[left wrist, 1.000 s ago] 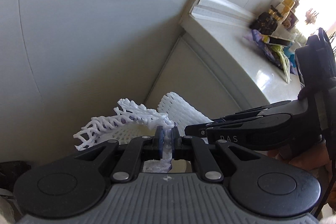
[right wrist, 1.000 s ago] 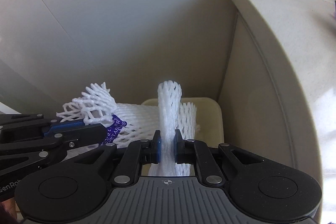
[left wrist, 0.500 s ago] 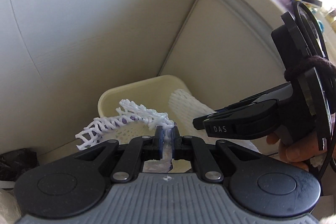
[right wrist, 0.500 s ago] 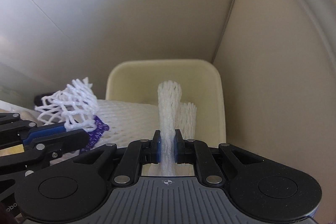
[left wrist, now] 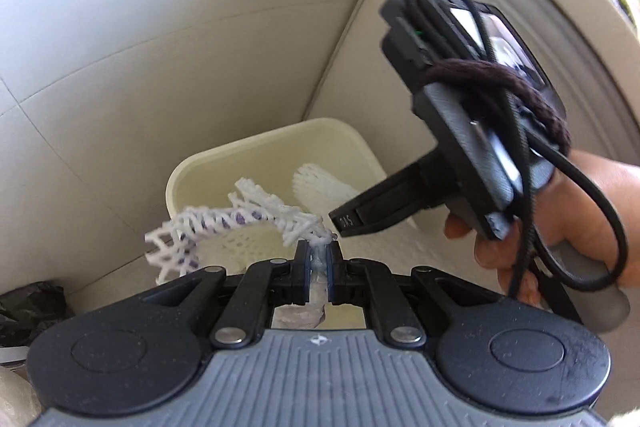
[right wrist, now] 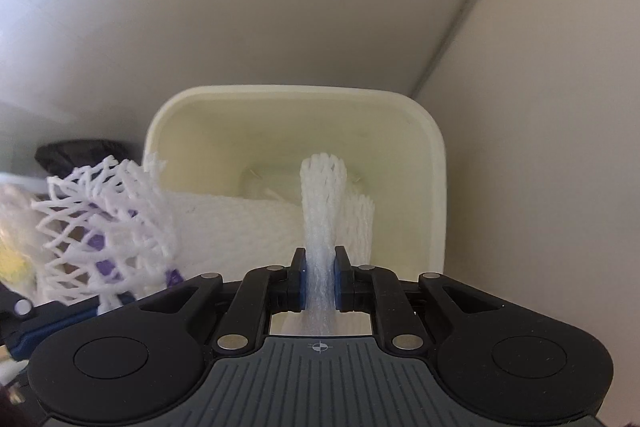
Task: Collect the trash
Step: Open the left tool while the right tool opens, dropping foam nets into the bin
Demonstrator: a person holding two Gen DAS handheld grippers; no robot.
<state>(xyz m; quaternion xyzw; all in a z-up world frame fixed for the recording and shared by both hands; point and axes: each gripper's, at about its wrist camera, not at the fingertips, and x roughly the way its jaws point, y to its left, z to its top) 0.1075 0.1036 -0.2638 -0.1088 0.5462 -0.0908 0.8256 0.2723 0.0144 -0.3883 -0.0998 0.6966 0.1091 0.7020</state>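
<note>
Currently: left gripper (left wrist: 318, 259) pinching open-weave net (left wrist: 224, 227), right gripper (right wrist: 319, 277) pinching foam sleeve (right wrist: 322, 203) over bin (right wrist: 434, 163). Your risk: net overhangs rim, may snag outside.

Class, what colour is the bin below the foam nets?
Pale cream bin, clearest in the right wrist view.

White foam net (right wrist: 322, 203), fine mesh, pinched upright above cream bin (right wrist: 434, 163). Second foam net (left wrist: 224, 227), coarser w/ purple label, splays open just beside bin's rim.
</note>
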